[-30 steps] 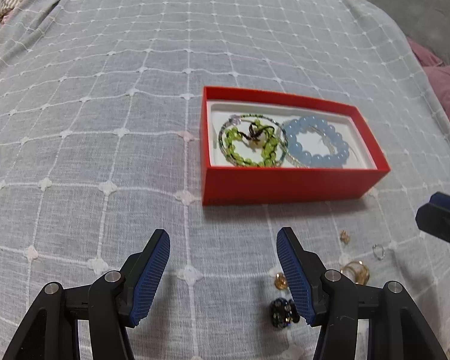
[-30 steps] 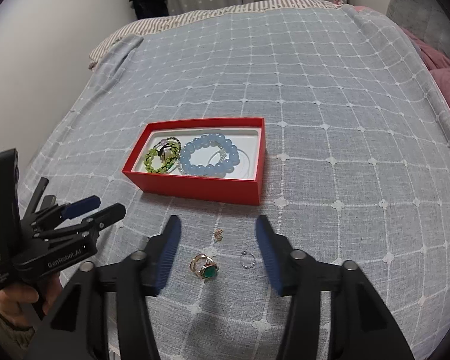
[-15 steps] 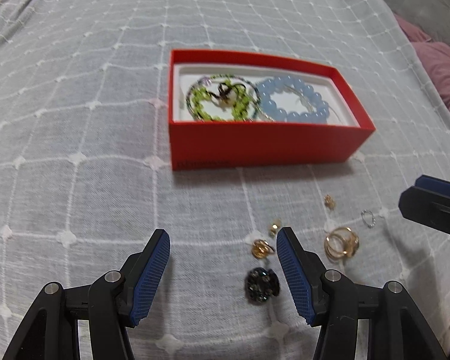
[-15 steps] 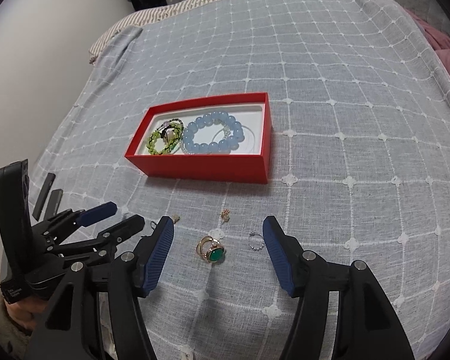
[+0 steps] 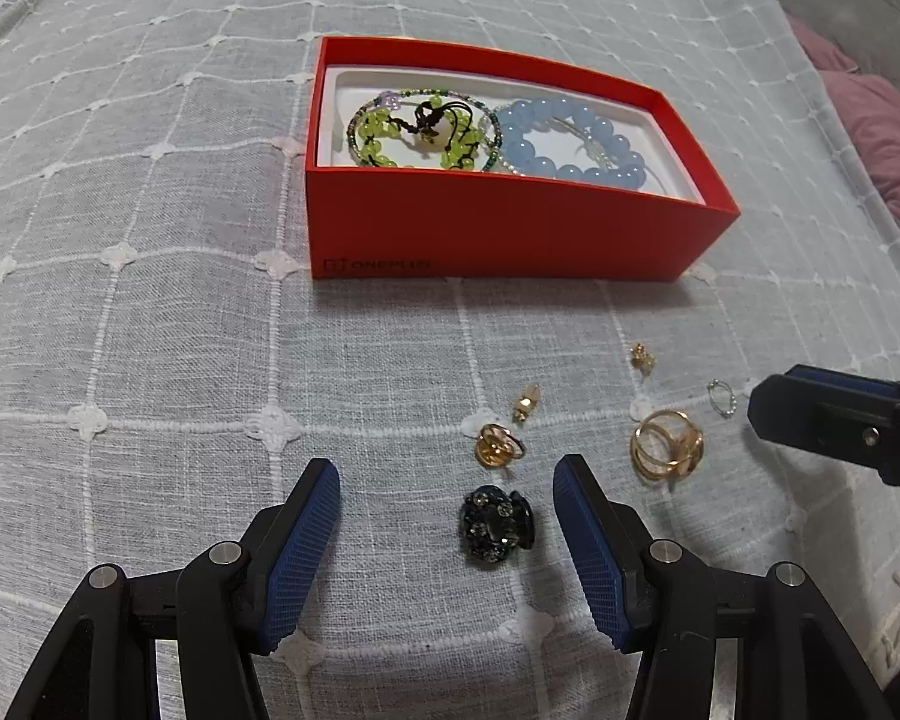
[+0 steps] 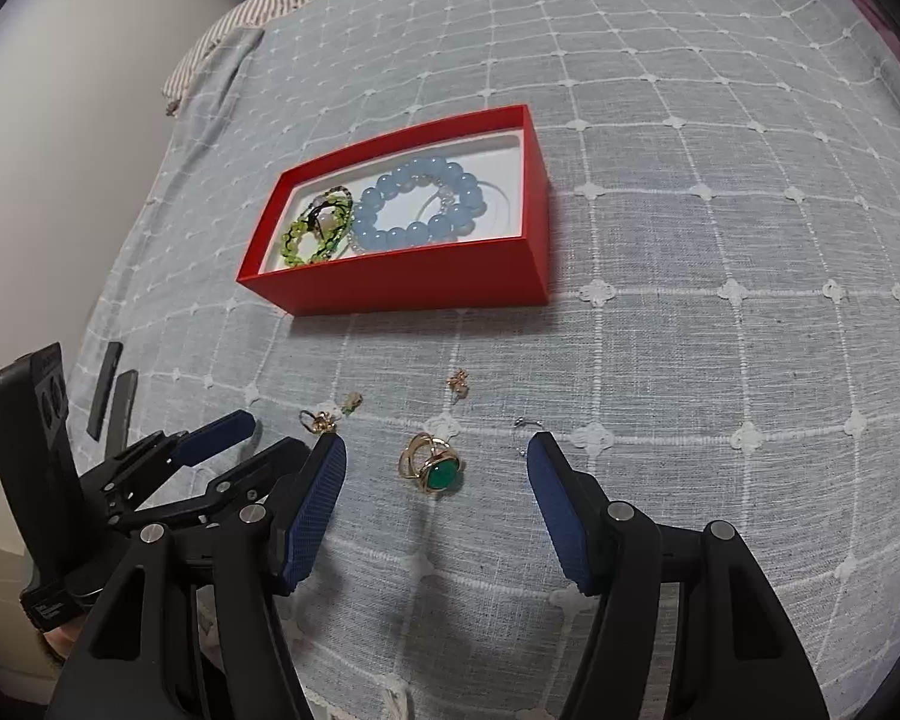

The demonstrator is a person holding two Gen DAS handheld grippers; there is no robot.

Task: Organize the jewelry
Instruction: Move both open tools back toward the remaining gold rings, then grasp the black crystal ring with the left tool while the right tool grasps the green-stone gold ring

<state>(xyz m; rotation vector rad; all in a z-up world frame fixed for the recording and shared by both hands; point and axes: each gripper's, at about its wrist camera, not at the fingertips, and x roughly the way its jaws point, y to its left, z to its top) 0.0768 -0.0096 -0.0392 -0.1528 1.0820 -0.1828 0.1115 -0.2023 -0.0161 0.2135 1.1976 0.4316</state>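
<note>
Green-stoned gold ring lies between right gripper's spread jaws.

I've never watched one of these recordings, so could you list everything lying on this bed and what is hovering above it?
Red box: one, red outside and white inside, on the bedspread.
Green bead bracelet: one, in the box's left part.
Blue bead bracelet: one, pale blue, in the box beside the green one.
Green-stone ring: one, gold, on the cloth before the box.
Dark jewelled piece: one, black-blue, between the left fingers.
Small gold ring: one, just beyond it.
Gold earrings: two, apart, nearer the box.
Silver loop: one, rightmost.
Bedspread: one, grey, white grid.
Left gripper: open.
Right gripper: open.
</note>
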